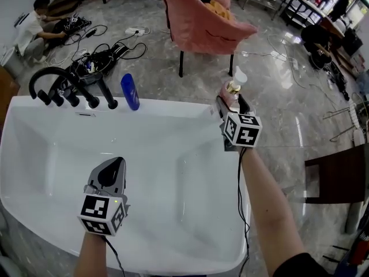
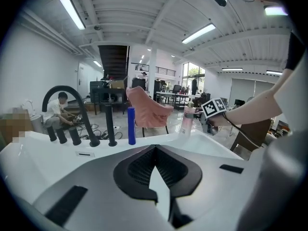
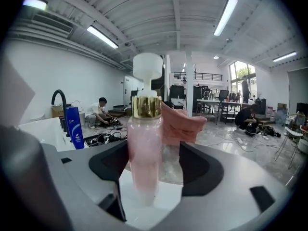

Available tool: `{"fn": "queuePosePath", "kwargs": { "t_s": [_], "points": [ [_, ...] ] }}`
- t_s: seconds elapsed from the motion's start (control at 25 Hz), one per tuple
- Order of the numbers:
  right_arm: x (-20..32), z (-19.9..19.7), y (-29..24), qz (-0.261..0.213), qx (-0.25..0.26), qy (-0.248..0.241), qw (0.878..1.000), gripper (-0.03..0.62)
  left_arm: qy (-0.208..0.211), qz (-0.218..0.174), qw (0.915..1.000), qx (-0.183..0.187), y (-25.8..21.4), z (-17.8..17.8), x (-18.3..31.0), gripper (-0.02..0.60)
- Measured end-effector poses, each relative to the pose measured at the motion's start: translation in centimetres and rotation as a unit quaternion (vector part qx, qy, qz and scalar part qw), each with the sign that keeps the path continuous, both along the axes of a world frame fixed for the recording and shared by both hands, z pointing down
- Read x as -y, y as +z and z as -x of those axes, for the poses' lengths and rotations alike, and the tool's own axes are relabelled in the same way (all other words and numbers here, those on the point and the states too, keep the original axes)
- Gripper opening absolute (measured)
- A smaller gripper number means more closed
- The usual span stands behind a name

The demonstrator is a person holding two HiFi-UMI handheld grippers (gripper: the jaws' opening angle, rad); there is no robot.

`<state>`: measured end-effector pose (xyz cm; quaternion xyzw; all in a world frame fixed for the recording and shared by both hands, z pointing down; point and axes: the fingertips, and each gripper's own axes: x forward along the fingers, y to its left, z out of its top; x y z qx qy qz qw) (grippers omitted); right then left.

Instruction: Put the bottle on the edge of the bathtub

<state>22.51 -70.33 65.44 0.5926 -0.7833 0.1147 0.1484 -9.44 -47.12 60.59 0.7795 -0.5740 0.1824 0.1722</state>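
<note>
My right tongs (image 1: 232, 104) stand spread wide with the pink pump bottle (image 1: 233, 91) upright between them, its base on the bathtub rim (image 1: 173, 105) at the far right corner. In the right gripper view the bottle sits close against the left-hand pad, with a clear gap at the other one. I judge the placing done and the release in hand.

To finish well, I would draw the tongs straight back along their own line, level and without any twist. That way the near pad slides off the bottle rather than dragging it. The bottle is tall and narrow with a heavy-looking pump head, so a sideways nudge could tip it into the tub or onto the floor.

My left tongs (image 1: 118, 161) are pressed together, empty, over the basin and well apart from the bottle.
</note>
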Motion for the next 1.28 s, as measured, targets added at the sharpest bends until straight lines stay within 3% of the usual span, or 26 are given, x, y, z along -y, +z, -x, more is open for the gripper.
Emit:
{"fn": "queuePosePath", "kwargs": {
  "t_s": [0.32, 0.6, 1.12, 1.28],
  "points": [
    [-4.0, -0.7, -7.0, -0.021, 0.011, 0.008, 1.000, 0.313, -0.004, -0.029, 0.9996, 0.003, -6.5, 0.3, -2.8, 0.015],
    [-9.1, 1.2, -14.5, -0.039, -0.001, -0.029, 0.999, 0.313, 0.014, -0.051, 0.9985, -0.014, -11.8, -1.0, -5.7, 0.015],
    [-22.2, 4.8, -29.4, -0.091, 0.058, -0.040, 0.993, 0.307, 0.061, -0.117, 0.9900, -0.049, -23.3, -1.2, -13.2, 0.015],
    [-28.0, 6.1, -32.3, -0.099, 0.056, -0.033, 0.993, 0.200, 0.081, -0.132, 0.9850, -0.076, -26.3, -0.7, -17.6, 0.015]
  ]
}}
